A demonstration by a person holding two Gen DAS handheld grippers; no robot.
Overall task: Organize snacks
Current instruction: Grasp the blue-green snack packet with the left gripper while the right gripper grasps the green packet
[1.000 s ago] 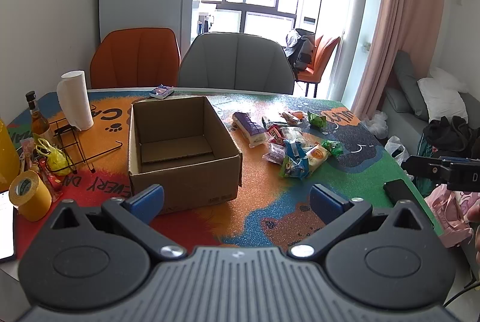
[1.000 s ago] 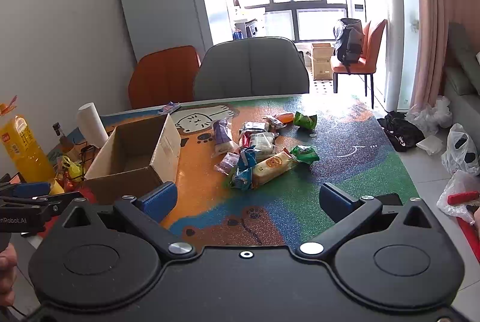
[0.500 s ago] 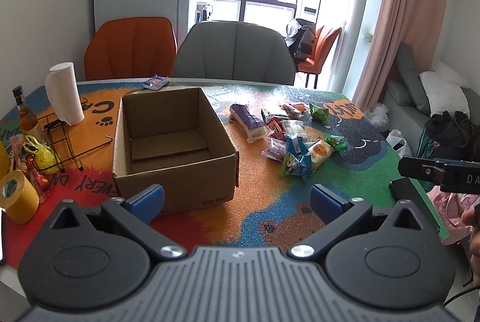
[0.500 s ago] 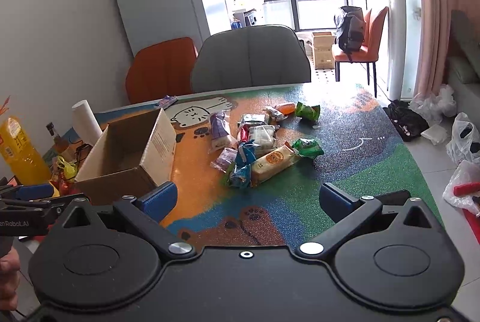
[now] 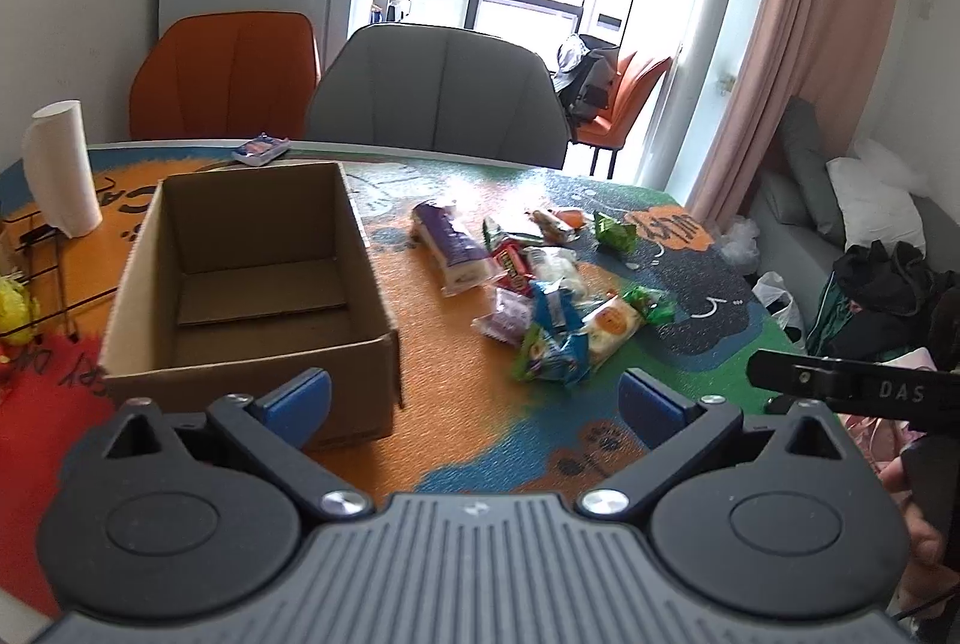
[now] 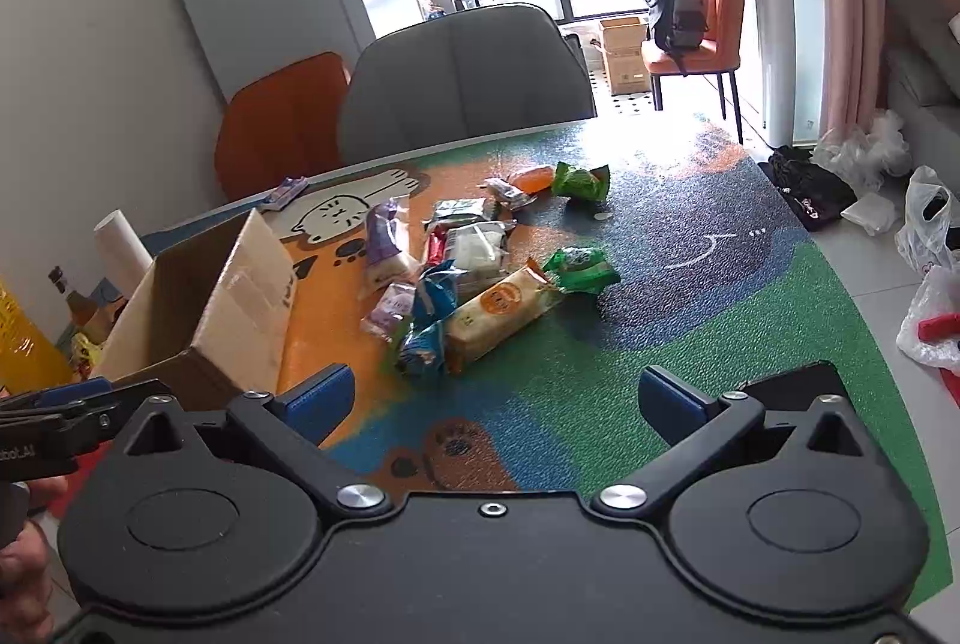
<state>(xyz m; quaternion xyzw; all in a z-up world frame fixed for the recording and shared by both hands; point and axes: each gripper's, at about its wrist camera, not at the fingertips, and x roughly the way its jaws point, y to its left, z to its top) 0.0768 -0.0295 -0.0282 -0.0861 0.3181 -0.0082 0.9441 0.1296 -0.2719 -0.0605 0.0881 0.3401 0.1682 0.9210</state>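
An open, empty cardboard box (image 5: 252, 278) stands on the colourful table mat; it also shows in the right wrist view (image 6: 204, 308). A pile of snack packets (image 5: 540, 296) lies to its right, including a purple pack (image 5: 450, 248), a yellow-orange pack (image 6: 498, 308) and green bags (image 6: 579, 179). My left gripper (image 5: 474, 401) is open and empty above the near table edge, in front of the box. My right gripper (image 6: 498, 398) is open and empty, short of the snack pile.
A paper towel roll (image 5: 60, 170), a wire rack and bottles stand at the table's left. A small packet (image 5: 261, 147) lies at the far edge. A grey chair (image 5: 438, 98) and an orange chair (image 5: 228, 74) stand behind. A black phone (image 6: 792, 383) lies near the right edge.
Both grippers have moved forward toward the table; the box and snacks look nearer and larger. Both jaws stay open and empty.
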